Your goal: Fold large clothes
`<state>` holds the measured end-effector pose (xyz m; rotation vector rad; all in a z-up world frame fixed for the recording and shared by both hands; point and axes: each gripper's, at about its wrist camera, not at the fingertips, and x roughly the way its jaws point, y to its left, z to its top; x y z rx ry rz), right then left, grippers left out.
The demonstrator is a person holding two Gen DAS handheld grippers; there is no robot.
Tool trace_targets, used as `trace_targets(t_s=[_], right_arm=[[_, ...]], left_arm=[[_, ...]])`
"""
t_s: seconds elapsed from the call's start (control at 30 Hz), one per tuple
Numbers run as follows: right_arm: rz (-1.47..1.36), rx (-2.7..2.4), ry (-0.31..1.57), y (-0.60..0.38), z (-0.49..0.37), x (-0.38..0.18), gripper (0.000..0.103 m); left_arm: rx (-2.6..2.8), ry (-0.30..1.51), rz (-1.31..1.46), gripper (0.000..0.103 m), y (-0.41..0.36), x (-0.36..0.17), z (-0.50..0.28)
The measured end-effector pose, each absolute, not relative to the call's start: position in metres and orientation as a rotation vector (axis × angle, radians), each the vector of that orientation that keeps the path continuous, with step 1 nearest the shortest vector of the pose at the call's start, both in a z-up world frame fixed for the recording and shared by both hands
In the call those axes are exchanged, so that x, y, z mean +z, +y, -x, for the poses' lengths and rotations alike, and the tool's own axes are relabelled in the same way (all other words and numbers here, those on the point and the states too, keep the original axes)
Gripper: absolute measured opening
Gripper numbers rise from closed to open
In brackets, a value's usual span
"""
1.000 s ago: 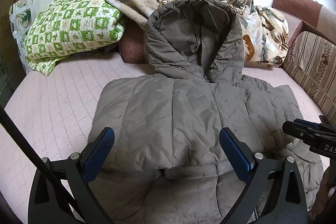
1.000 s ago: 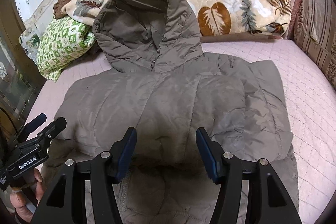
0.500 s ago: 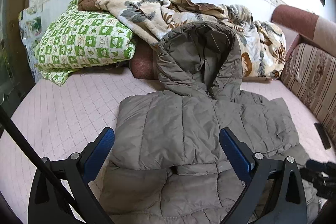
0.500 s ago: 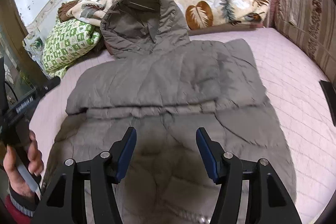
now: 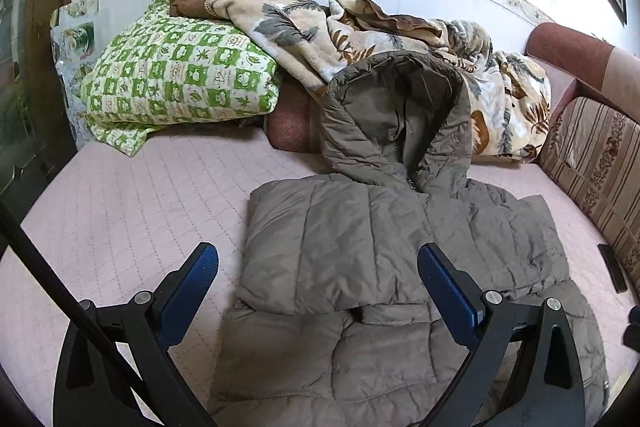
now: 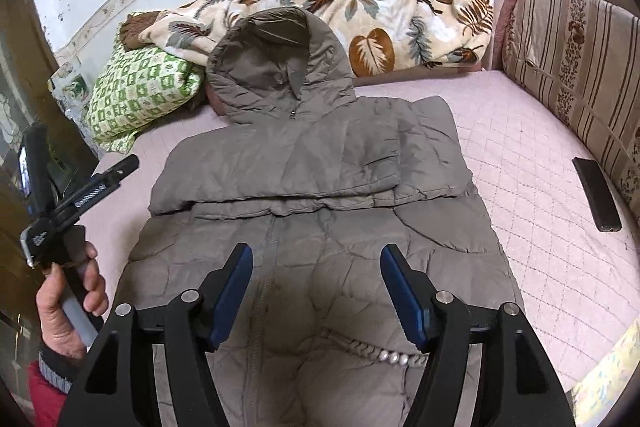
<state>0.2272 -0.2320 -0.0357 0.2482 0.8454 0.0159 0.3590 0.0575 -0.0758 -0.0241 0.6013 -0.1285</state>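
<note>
A grey-brown hooded puffer jacket (image 5: 360,247) lies front up on the pink quilted bed cover (image 5: 140,207). Its sleeves are folded flat across the chest (image 6: 304,163) and its hood (image 6: 276,67) leans against the blanket. My left gripper (image 5: 318,255) hovers open above the jacket's left edge with nothing between its fingers. In the right wrist view it (image 6: 80,195) shows at the left, held by a hand (image 6: 68,307). My right gripper (image 6: 316,253) hangs over the jacket's lower front; its jaws are opening, with nothing between them.
A green checked pillow (image 5: 176,79) and a leaf-patterned blanket (image 6: 380,11) are piled along the wall behind the hood. A striped cushion (image 6: 580,67) bounds the bed on the right, with a dark flat object (image 6: 596,195) lying beside it. Bare bed cover shows on both sides of the jacket.
Both grippers have drawn back and up from the jacket, so it looks smaller and its lower body has come into view. The jacket itself has not moved.
</note>
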Motion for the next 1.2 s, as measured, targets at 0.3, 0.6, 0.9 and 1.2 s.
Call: trace_targets(t_s=[0.3,0.6,0.9,1.2], right_arm=[[-0.249,0.045,0.841,-0.221,-0.224,-0.028,0.071],[-0.287,0.030,0.869,-0.231,-0.224,-0.039,0.071],[-0.294,0.072,0.879,-0.231,-0.238,-0.047,0.073],[-0.297,0.065,0.871,-0.248,-0.252,-0.051,0.074]], left_arm=[[-0.108,0.622,0.032,0.100,0.070,-0.084,-0.360],[-0.132,0.618,-0.014,0.100,0.052,-0.084,-0.362],[-0.124,0.622,-0.025,0.100,0.045,-0.086,-0.368],[-0.129,0.613,-0.013,0.100,0.036,-0.084,-0.378]])
